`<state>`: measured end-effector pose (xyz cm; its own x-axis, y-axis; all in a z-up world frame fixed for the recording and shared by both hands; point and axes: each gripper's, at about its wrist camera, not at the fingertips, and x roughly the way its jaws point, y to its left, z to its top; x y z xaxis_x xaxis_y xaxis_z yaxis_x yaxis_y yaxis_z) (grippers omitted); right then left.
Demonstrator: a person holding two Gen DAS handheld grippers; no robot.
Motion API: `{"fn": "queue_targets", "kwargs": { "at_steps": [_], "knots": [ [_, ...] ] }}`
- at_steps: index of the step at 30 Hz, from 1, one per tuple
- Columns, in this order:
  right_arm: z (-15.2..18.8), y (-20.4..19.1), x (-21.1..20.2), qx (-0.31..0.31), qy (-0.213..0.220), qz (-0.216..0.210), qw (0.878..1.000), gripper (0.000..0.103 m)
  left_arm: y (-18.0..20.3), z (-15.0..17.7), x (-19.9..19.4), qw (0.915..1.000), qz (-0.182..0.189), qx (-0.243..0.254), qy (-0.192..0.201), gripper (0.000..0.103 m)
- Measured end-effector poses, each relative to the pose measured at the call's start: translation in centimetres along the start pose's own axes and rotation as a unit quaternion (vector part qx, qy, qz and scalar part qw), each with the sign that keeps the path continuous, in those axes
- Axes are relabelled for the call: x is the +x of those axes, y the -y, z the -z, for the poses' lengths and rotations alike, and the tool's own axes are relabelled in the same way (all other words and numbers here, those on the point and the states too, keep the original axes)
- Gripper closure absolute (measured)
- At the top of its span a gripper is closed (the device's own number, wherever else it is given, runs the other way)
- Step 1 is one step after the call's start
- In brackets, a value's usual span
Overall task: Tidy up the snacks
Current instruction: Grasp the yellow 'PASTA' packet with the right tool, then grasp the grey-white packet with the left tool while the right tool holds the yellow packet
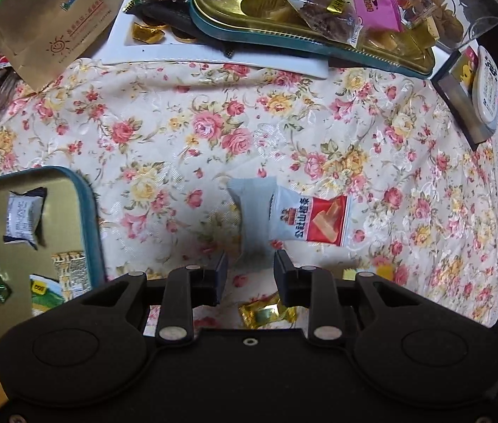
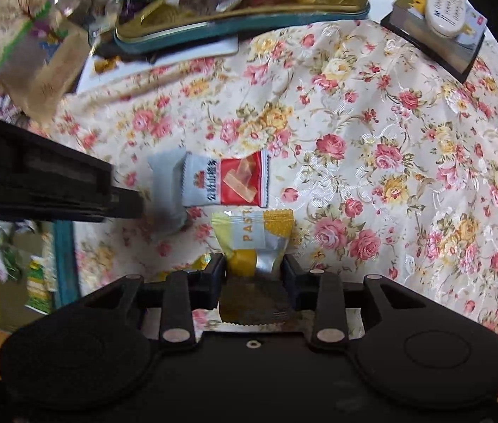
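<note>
A plain grey packet (image 1: 252,211) lies on the floral tablecloth (image 1: 164,130), its right edge tucked under a red-and-white snack packet (image 1: 319,218). My left gripper (image 1: 250,269) hangs open just over the grey packet's near end, with cloth showing beside the left finger. In the right wrist view its finger (image 2: 129,204) reaches in from the left beside the grey packet (image 2: 166,183) and the red-and-white one (image 2: 234,179). My right gripper (image 2: 254,268) is shut on a yellow and silver packet (image 2: 252,232), which fills the gap between its pads.
A teal-rimmed gold tin (image 1: 90,218) holding several wrapped snacks sits at the left. A bigger tin (image 1: 284,40) heaped with sweets, a paper bag (image 1: 55,24) and a white tray (image 1: 213,56) crowd the far side. A box (image 1: 460,98) stands near the right edge. A gold candy (image 1: 263,312) lies under my left gripper.
</note>
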<state>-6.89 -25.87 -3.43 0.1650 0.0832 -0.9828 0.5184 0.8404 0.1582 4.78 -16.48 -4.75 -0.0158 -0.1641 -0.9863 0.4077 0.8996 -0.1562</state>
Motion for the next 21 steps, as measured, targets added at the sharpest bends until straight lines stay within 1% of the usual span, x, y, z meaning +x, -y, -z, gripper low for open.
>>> {"fn": "queue_targets", "kwargs": {
  "at_steps": [4, 9, 15, 17, 19, 21],
  "knots": [
    [-0.3, 1.0, -2.7, 0.032, 0.02, -0.021, 0.999, 0.067, 0.7, -0.6, 0.9, 0.9999, -0.011, 0.002, 0.011, 0.064],
    [-0.7, 1.9, -5.4, 0.054, 0.048, -0.019, 0.997, 0.067, 1.5, -0.8, 2.0, 0.9994, -0.027, 0.013, 0.016, 0.064],
    [-1.0, 3.9, -7.2, 0.087, 0.054, -0.032, 0.994, 0.067, 2.2, -0.9, 3.5, 0.9991, -0.037, 0.012, 0.015, 0.064],
    [-0.9, 4.2, -7.3, 0.094, 0.058, -0.032, 0.993, 0.067, 2.5, -0.9, 4.1, 0.9989, -0.045, 0.01, 0.01, 0.064],
    [-1.0, 4.4, -7.6, 0.099, 0.061, -0.032, 0.993, 0.067, 2.8, -0.9, 4.4, 0.9981, -0.059, 0.011, 0.014, 0.064],
    [-0.9, 4.7, -7.8, 0.103, 0.063, -0.036, 0.992, 0.067, 3.1, -0.9, 4.8, 0.9978, -0.063, 0.015, 0.013, 0.064]
  ]
}}
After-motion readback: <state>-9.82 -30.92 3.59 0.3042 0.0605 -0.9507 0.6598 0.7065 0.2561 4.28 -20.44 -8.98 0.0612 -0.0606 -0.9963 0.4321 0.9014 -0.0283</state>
